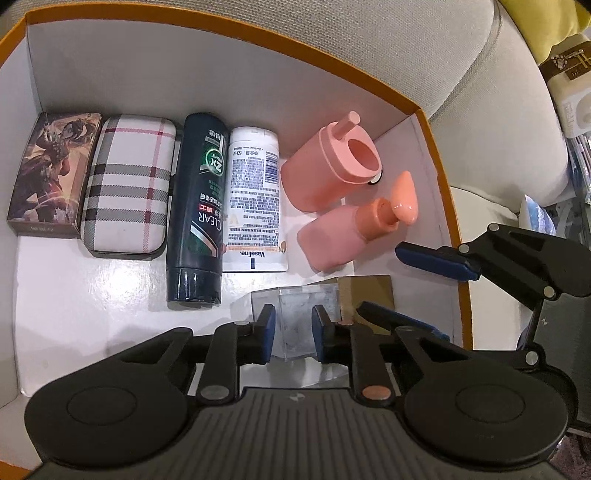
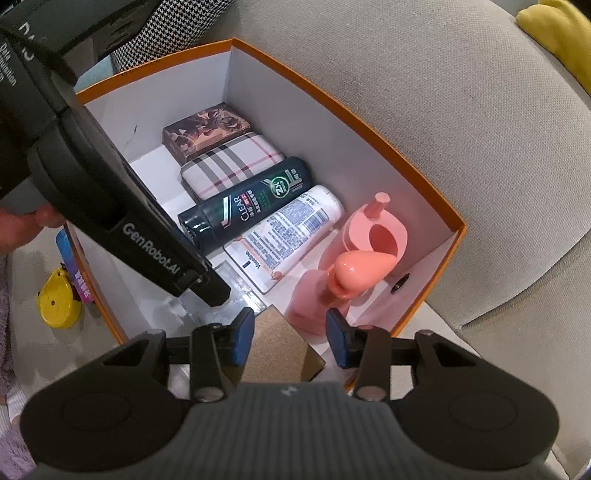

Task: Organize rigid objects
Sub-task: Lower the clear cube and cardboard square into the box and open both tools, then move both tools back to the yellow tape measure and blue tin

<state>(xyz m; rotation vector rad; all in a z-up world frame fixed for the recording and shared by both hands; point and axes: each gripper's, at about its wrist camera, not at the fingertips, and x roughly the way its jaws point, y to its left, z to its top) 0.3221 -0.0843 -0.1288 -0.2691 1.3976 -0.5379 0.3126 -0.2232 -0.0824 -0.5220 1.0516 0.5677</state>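
Note:
An orange-rimmed white box point(image 1: 448, 206) holds a row of items: a picture-printed card box point(image 1: 51, 173), a plaid case point(image 1: 129, 184), a dark Clear bottle point(image 1: 199, 206), a Vaseline tube point(image 1: 255, 199), a pink dispenser point(image 1: 332, 166) and a pink pump bottle point(image 1: 343, 232). My left gripper point(image 1: 293, 332) is shut on a small clear plastic cube point(image 1: 295, 321) at the box's near side. Beside it stands a brown cardboard cube point(image 2: 277, 343). My right gripper point(image 2: 291, 338) straddles this cube with its jaws open and a gap at the right pad point(image 2: 338, 338).
The box rests on a beige sofa cushion point(image 2: 461, 147). A yellow round object point(image 2: 59, 302) and a blue packet point(image 2: 70, 258) lie outside the box's left wall. Yellow fabric point(image 1: 546, 26) and packaged goods point(image 1: 569, 92) sit beyond the cushion.

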